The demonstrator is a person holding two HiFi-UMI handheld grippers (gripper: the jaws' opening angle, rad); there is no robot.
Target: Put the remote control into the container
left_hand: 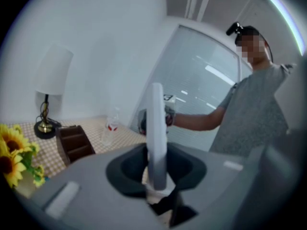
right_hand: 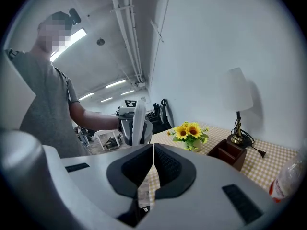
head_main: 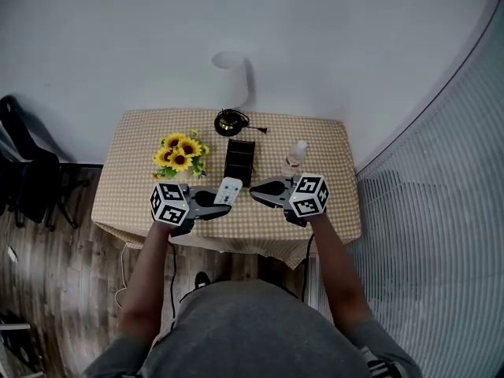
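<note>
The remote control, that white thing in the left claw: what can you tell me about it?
The remote control is a slim white slab, plastic by its look. The left gripper clamps one end between its jaws; the rest sticks out beyond them. It is held over the checked tablecloth, just short of the dark container, not inside it. Nothing else touches it.

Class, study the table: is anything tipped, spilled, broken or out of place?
Nothing stands out. The bottle, container, sunflowers and lamp stand upright on the table. The remote control is clamped in the left gripper.
</note>
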